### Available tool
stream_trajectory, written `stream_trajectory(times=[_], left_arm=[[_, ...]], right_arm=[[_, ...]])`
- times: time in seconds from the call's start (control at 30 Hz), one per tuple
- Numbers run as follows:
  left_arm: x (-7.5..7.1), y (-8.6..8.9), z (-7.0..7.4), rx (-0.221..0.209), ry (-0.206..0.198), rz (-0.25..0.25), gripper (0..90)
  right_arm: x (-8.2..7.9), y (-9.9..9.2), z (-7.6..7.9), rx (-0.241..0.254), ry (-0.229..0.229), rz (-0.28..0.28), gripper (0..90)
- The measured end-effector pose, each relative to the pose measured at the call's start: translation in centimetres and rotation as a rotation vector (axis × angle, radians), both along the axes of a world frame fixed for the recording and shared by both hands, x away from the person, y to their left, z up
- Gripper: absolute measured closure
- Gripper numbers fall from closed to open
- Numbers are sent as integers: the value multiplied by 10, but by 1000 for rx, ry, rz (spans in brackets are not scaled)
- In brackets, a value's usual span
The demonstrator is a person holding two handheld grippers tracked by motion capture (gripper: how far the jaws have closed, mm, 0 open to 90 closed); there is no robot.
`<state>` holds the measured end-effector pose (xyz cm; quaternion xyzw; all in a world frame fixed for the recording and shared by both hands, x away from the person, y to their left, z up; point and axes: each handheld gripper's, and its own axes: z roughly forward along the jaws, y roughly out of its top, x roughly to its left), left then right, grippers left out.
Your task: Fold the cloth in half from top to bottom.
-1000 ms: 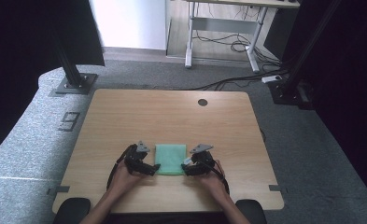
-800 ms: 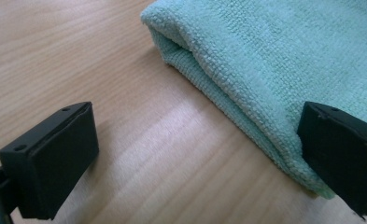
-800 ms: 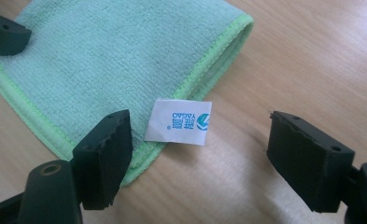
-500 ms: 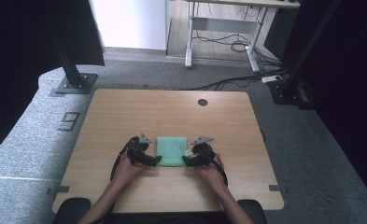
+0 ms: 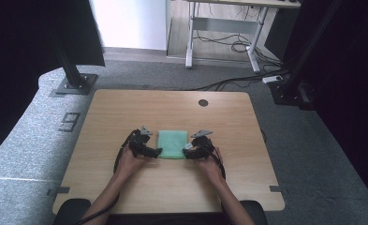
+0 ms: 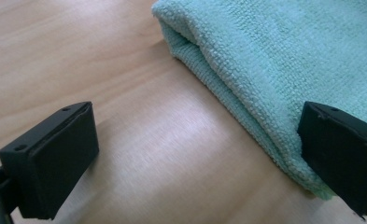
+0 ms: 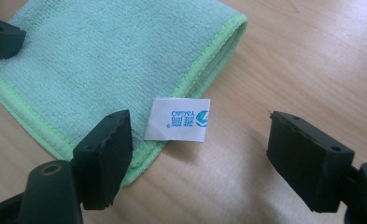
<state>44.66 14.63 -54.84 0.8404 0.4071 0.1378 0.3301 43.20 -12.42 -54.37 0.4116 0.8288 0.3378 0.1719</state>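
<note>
A folded green cloth (image 5: pixel 172 144) lies flat on the wooden table (image 5: pixel 125 108), near the front middle. My left gripper (image 5: pixel 156 152) is at the cloth's near left corner, my right gripper (image 5: pixel 187 153) at its near right corner. In the left gripper view the left gripper (image 6: pixel 200 116) is open, one jaw over bare wood and the other at the folded edge of the cloth (image 6: pixel 288 56). In the right gripper view the right gripper (image 7: pixel 202 126) is open. One jaw is over the hemmed corner of the cloth (image 7: pixel 102 60), and a white label (image 7: pixel 177 119) lies between the jaws.
A round cable hole (image 5: pixel 203 102) sits near the table's far edge. Grey carpet surrounds the table, with black stand bases at the back left (image 5: pixel 74 84) and back right (image 5: pixel 289 91). A desk frame with cables (image 5: pixel 224 37) stands beyond.
Both hands and grippers have moved away from the person across the table, and the cloth between them now lies farther from the front edge. The jaws stand as wide as before.
</note>
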Motion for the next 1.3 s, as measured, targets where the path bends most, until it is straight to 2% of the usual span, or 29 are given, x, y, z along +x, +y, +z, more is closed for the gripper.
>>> stream_trajectory(times=[0.23,0.47,0.6,0.83,1.03,1.13,1.3], left_arm=[[15,-1,0,-1,2,15,0],[16,0,0,-7,1,14,0],[16,0,0,-8,2,9,0],[16,2,4,-44,44,-5,0],[3,-4,14,-31,8,-52,0],[-4,-4,19,-23,2,-70,0],[-12,0,26,-36,-3,-82,0]], right_arm=[[13,1,0,-2,-11,-16,221],[19,-1,-2,20,-11,-18,215],[20,-4,-4,55,-7,-15,210],[19,-5,0,52,-9,0,183],[12,-3,10,51,-16,35,131],[9,-4,15,58,-9,53,119],[2,-9,23,75,-12,63,68]])
